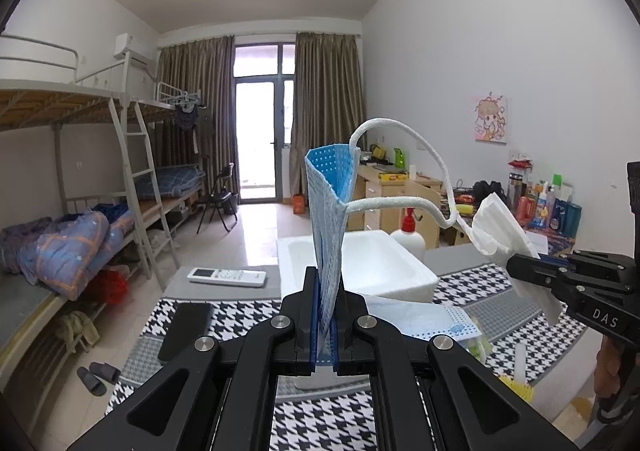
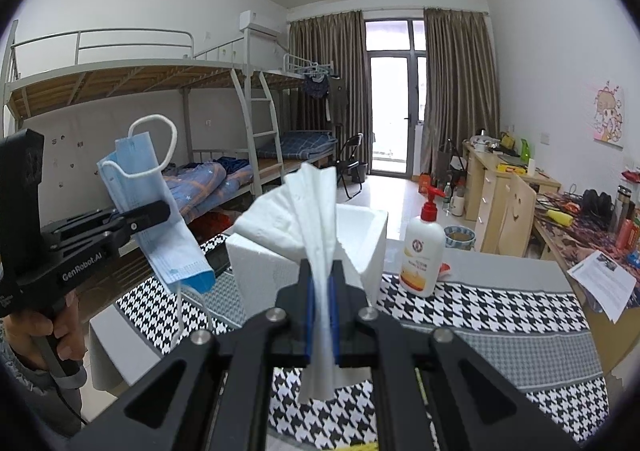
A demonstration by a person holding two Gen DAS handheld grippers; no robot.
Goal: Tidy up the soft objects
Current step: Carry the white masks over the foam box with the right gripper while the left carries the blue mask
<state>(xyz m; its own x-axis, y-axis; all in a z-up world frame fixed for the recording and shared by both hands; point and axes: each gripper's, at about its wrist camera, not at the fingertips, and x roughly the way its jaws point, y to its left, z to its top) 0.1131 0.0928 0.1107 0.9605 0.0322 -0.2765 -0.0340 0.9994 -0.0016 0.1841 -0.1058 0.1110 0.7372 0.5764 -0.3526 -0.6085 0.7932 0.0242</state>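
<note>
Left gripper [image 1: 325, 315] closed on blue face mask [image 1: 328, 219], jaws pinching its lower edge, mask standing upright above them with white ear loop [image 1: 416, 167] arcing off to the right; same mask seen from right wrist view hanging aslant in that gripper, well above the bench [image 2: 500, 303]; right gripper [image 2: 321, 325] closed on white tissue [image 2: 316, 211], jaws clamped across its bunched middle, upper part fanning out, lower tail drooping below; both items lifted clear of the houndstooth cloth, neither yet set down; white foam box [image 1: 360, 263] standing on the bench just ahead of both grippers, looks empty from the left wrist view, likely the collecting place, though only a guess; second blue mask [image 1: 432, 317] lying flat on the bench just right of the left jaws, not picked up; lotion bottle [image 2: 422, 251] beside the box, remote [image 1: 227, 276] and dark phone [image 1: 186, 329] to the left, not soft items; judged early to midway: two pieces in hand, nothing visibly sorted; left to do: deposit both, fetch remaining mask.
</note>
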